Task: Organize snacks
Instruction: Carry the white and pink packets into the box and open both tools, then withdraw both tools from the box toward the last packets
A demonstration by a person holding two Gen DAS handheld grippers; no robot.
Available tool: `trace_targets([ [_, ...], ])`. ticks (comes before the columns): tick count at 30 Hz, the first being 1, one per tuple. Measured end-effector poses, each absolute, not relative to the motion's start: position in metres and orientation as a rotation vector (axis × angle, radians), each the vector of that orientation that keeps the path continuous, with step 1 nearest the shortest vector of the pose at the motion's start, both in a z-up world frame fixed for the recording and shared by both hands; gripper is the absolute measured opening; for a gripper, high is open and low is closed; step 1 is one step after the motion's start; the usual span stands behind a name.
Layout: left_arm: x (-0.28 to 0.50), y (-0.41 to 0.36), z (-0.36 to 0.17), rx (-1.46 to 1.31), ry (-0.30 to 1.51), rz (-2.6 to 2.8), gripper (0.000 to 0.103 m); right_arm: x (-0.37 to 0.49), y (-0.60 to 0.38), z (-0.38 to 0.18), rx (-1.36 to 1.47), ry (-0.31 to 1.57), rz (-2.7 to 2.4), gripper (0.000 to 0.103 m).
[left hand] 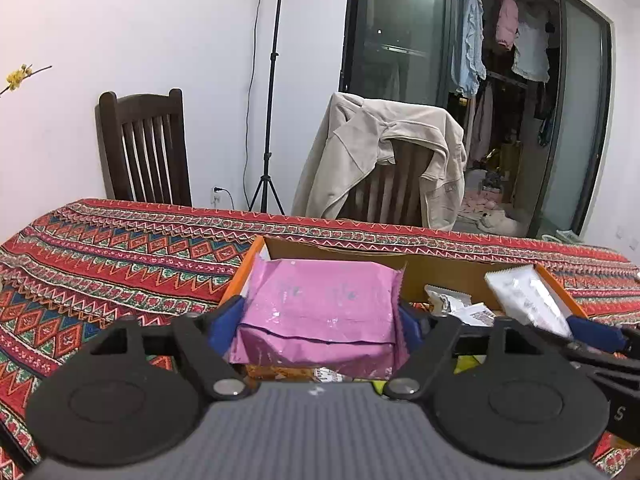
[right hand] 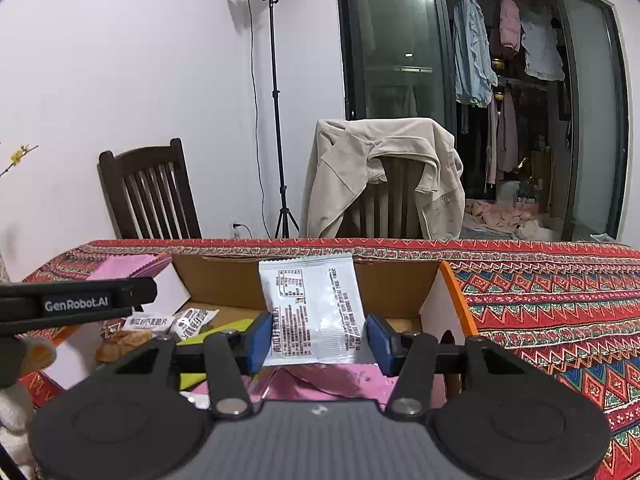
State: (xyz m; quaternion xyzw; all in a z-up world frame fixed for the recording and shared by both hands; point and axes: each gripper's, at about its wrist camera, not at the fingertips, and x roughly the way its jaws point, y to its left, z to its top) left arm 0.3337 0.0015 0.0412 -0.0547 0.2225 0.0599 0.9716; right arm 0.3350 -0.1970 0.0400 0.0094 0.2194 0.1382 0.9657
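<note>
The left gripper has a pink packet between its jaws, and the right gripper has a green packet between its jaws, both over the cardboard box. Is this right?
Not quite. The right gripper holds a white packet, not green, as the right wrist view shows. The left gripper does have the pink packet, over the cardboard box.

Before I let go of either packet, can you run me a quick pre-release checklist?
1. Pink foil packet between left gripper pads: ok; pressing or not, cannot tell.
2. White printed sachet clamped in right gripper: ok.
3. Both packets over the open orange cardboard box: ok.
4. Floor space free under the sachet: cannot tell.
5. Grippers apart from each other: ok, but close.
</note>
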Motion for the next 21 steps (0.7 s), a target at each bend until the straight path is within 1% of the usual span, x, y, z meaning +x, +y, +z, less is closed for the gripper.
trace_targets([
  [1,0.333,0.003,0.041,-0.112,0.443,0.12,0.091,0.335,-0.197,0.04,0.019,0.452,0.28,0.055],
  [2,0.333,0.004,0.042,-0.114,0.438,0.118,0.096,0.335,-0.196,0.039,0.021,0.461,0.285,0.068],
  [3,0.331,0.005,0.043,-0.121,0.427,0.117,0.103,0.335,-0.197,0.039,0.027,0.468,0.287,0.085],
  [5,0.327,0.006,0.045,-0.135,0.405,0.12,0.103,0.333,-0.198,0.039,0.033,0.465,0.282,0.098],
  [9,0.327,0.005,0.046,-0.132,0.409,0.13,0.103,0.331,-0.2,0.04,0.041,0.462,0.271,0.1],
  [14,0.324,0.005,0.051,-0.145,0.407,0.133,0.103,0.33,-0.2,0.04,0.045,0.468,0.269,0.1],
  [21,0.309,0.005,0.074,-0.179,0.396,0.151,0.103,0.32,-0.204,0.059,0.064,0.46,0.26,0.101],
])
